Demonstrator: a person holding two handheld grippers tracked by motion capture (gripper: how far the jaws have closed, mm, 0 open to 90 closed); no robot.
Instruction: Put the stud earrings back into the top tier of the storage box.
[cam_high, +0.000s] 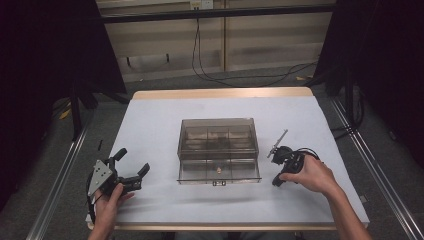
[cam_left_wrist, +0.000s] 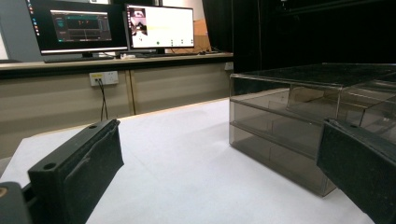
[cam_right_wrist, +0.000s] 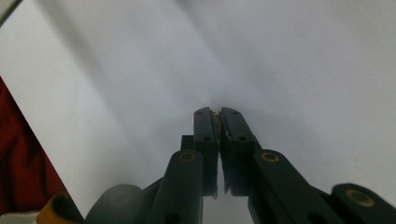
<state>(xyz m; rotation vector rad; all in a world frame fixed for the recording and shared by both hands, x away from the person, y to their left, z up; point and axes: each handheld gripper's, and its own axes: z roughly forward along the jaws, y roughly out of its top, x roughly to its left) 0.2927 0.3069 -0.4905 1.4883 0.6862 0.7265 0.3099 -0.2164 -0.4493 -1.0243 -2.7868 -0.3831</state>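
Note:
A smoky clear plastic compartment box (cam_high: 218, 150) stands mid-table, and a small brownish item (cam_high: 218, 170) lies in its front section. My left gripper (cam_high: 134, 160) rests at the front left of the white table (cam_high: 150, 120), held by a hand, jaws wide open and bare. In the left gripper view its jaws frame the box (cam_left_wrist: 289, 121) from the side, well apart from it (cam_left_wrist: 217, 135). My right gripper (cam_high: 276, 180) points down at the table just right of the box, held by the other hand. Its jaws (cam_right_wrist: 215, 113) are shut, with a tiny pale piece (cam_right_wrist: 215, 112) pinched at the tips.
Dark curtains flank the table, with floor rails (cam_high: 65, 165) on both sides. Cables (cam_high: 240, 77) run over the floor behind the table's far wooden edge. Two lit monitors (cam_left_wrist: 112, 25) stand on a desk beyond. Bare white tabletop surrounds the box.

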